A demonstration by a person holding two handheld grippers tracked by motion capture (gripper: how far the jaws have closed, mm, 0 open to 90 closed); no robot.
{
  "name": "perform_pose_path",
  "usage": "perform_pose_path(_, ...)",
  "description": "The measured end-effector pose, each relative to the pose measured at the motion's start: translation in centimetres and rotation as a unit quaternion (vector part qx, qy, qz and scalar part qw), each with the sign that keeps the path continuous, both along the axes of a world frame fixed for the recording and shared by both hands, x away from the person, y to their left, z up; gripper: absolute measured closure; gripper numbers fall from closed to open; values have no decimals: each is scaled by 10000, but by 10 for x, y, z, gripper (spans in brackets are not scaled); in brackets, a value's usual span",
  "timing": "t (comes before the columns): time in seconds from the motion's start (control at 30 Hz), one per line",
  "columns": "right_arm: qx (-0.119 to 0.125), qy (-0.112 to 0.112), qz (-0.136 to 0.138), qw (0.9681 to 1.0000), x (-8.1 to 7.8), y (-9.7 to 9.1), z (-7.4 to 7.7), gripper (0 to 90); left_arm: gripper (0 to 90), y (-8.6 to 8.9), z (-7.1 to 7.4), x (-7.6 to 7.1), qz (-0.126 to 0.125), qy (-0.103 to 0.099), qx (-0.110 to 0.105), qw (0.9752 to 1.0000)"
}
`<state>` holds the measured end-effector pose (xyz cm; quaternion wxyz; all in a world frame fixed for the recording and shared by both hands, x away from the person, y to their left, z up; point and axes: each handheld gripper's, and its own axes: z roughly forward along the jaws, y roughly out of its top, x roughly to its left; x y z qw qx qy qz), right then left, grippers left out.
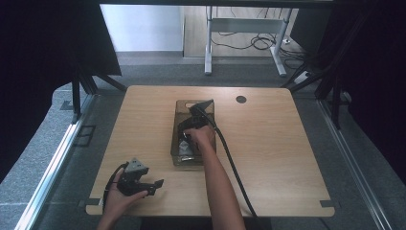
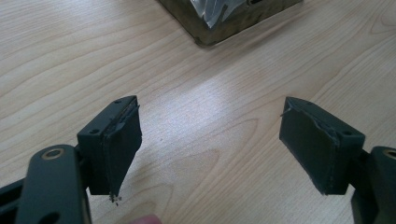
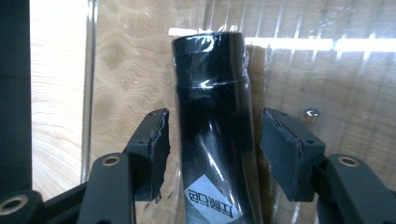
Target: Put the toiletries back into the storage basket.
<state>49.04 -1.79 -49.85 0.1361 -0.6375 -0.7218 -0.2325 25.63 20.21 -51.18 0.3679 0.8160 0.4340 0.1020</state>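
Right gripper [image 3: 212,154] jaws wide, straddling black wrapped tube [image 3: 215,116] inside the bin [image 1: 178,143], pads clear of it. Left gripper [image 2: 210,144] jaws wide, empty, over table [image 2: 56,56] near bin's corner.

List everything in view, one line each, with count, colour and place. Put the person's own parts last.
Light wooden table: one, pale wood grain, centre of the high view.
Clear smoky plastic bin: one, brownish see-through, mid-table.
Black plastic-wrapped cylinder with a white label: one, black, lying in the bin between the right gripper's jaws, pads not pressing on it.
Crinkled silvery packet: one, silver, near end of the bin.
White metal table frame: one, white, on the floor beyond the table.
Left gripper: one, black, open over bare table at the near left.
Right gripper: one, black, inside the bin.
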Motion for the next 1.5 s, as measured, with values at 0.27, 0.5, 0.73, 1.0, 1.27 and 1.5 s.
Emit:
perform_pose_path(0.27,-60,-226,87,9997,-2,-4,13,408,212,0,-1,0,15,-2,4,10000)
perform_pose_path(0.5,-142,-589,314,9977,-8,-11,29,399,212,1,0,0,64,-17,26,10000)
perform_pose_path(0.73,-34,-1086,795,9909,-18,-23,50,381,212,0,0,-1,72,-32,63,9999)
perform_pose_path(1.0,104,-1602,1349,9778,-37,-48,60,379,212,0,1,-3,93,-51,67,9999)
perform_pose_path(1.27,61,-2008,1745,9640,-62,-80,68,382,212,2,0,-1,139,-31,122,9998)
perform_pose_path(1.5,267,-2476,1913,9494,-98,-121,70,377,212,1,0,-3,176,-38,156,9997)
